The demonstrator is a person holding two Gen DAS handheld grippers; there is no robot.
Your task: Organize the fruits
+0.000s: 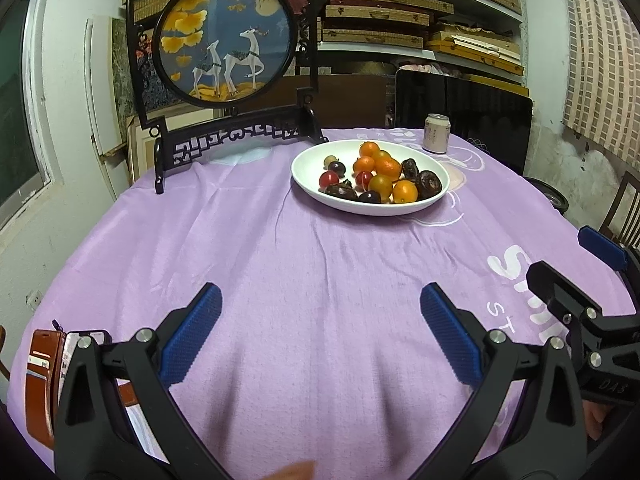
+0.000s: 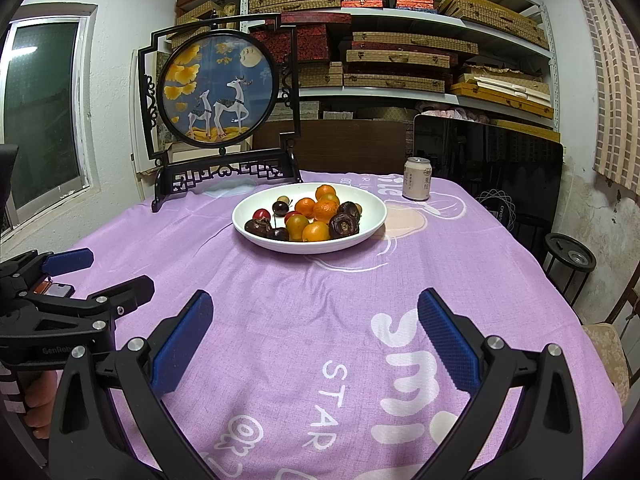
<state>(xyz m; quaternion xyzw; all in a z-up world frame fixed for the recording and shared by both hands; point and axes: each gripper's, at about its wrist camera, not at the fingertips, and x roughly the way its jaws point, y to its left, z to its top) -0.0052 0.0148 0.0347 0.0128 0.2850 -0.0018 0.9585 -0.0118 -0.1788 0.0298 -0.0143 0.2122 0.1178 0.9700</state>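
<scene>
A white oval plate (image 1: 308, 178) (image 2: 376, 210) sits at the far middle of the purple tablecloth. It holds several small oranges (image 1: 386, 168) (image 2: 325, 210), red and dark cherry tomatoes (image 1: 329, 179) (image 2: 262, 213) and dark brown fruits (image 1: 428, 184) (image 2: 343, 225). My left gripper (image 1: 320, 328) is open and empty, low over the near cloth, well short of the plate. My right gripper (image 2: 314, 336) is open and empty, also near the front edge. Each gripper shows at the side of the other's view: the right one (image 1: 576, 276) and the left one (image 2: 100, 276).
A black framed round deer screen (image 1: 224, 40) (image 2: 218, 92) stands at the back left. A drink can (image 1: 437, 133) (image 2: 417, 179) stands behind the plate to the right. A brown wallet and phone (image 1: 44, 364) lie at the near left edge. Shelves of boxes fill the back wall.
</scene>
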